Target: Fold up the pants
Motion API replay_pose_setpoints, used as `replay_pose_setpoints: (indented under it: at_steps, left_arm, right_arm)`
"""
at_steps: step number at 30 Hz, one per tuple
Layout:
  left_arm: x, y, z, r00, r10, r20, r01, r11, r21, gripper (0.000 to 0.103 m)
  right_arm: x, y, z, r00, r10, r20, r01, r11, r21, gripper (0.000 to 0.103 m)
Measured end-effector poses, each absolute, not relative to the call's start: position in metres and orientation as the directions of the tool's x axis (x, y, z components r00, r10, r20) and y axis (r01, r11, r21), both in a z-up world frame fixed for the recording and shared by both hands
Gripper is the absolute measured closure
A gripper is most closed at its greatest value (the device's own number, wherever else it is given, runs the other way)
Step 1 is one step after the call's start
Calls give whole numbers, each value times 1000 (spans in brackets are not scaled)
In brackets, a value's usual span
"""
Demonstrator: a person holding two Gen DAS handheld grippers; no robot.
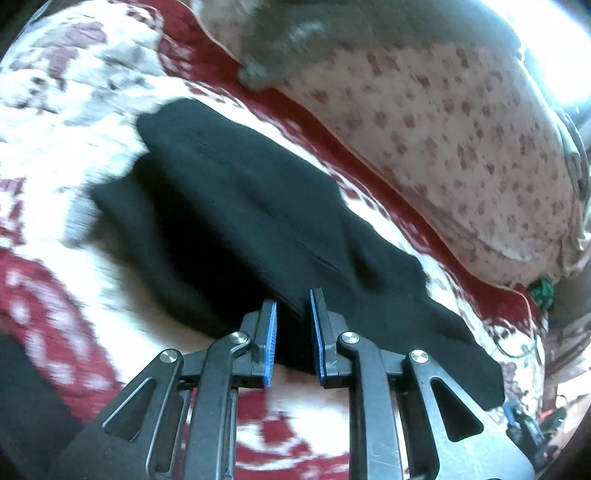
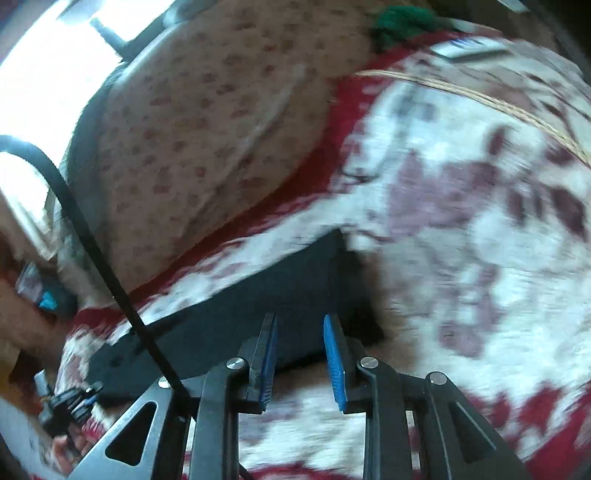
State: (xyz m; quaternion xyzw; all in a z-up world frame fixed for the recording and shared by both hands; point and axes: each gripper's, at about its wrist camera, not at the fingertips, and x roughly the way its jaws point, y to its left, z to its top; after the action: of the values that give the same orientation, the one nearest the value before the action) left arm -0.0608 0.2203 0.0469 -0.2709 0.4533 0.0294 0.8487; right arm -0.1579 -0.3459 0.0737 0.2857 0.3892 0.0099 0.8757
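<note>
The black pants point(image 1: 258, 229) lie folded into a long strip on a red and white floral bedspread point(image 1: 55, 147). My left gripper point(image 1: 293, 310) is open, its blue pads on either side of the near edge of the cloth, with a clear gap between them. In the right wrist view the pants point(image 2: 258, 310) show as a dark strip just beyond my right gripper point(image 2: 299, 325), which is open and empty just short of the strip's near edge. Both views are motion-blurred.
A cream pillow with small red prints point(image 1: 443, 147) lies beyond the pants, also in the right wrist view point(image 2: 207, 147). A green woolly item point(image 2: 402, 22) sits at the pillow's end. A black cable point(image 2: 92, 240) crosses the right view. Bright window light lies behind.
</note>
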Motion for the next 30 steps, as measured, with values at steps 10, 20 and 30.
replay_pose_setpoints:
  at_steps: [10,20,30]
  left_arm:
    - [-84,284,56,618,-120,-777,-381,819,-429,88]
    - [-56,314,44,625,-157,-765,-394,783,-482,49]
    - [-21,322,36,628,-149,-764,-375,802,-464,49]
  right_arm:
    - [-91,-153,66,444,715,-540,-318,689,651,63]
    - [-73,32,55,260,725,-638,-666,613,425,62]
    - [-76,71,46,311,618,-722,-760,618,202,61]
